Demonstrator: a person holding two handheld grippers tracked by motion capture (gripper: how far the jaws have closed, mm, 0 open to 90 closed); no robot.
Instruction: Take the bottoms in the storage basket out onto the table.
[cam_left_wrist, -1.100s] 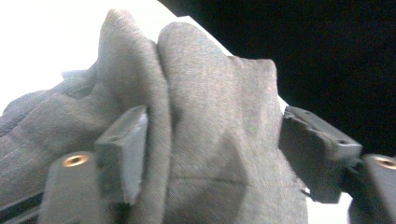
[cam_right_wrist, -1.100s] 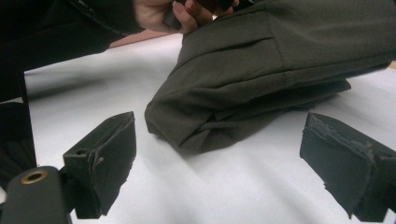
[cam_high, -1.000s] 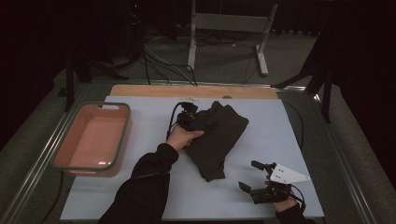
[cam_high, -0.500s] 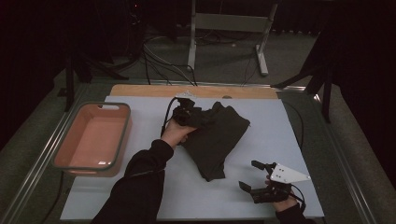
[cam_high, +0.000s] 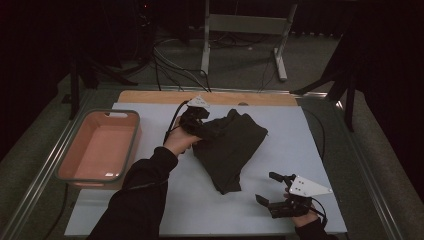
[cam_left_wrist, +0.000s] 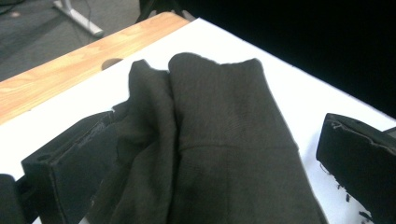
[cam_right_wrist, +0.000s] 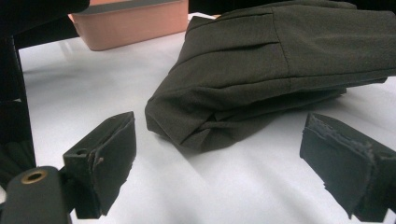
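Note:
A dark, folded cloth (cam_high: 230, 145) lies crumpled on the white mat (cam_high: 295, 135), slanting from far right to near centre. My left gripper (cam_high: 211, 129) is at its far left corner, open, with a bunched fold of the cloth (cam_left_wrist: 224, 140) between the wide jaws; the left jaw touches the fabric and the right jaw stands apart from it. My right gripper (cam_high: 265, 187) rests low near the mat's front right, open and holding nothing. In the right gripper view the near end of the cloth (cam_right_wrist: 280, 60) lies just beyond the gripper (cam_right_wrist: 219, 126).
A salmon-pink tub (cam_high: 65, 150) stands at the left edge of the mat, also seen as the tub (cam_right_wrist: 130, 23) far off. A wooden strip (cam_high: 150, 96) runs along the far side. Metal rails frame the table; stands and cables sit on the floor beyond.
My left hand and gripper have moved a little toward the far side at the cloth's corner, and the fabric there has bunched up. The right gripper has stayed put.

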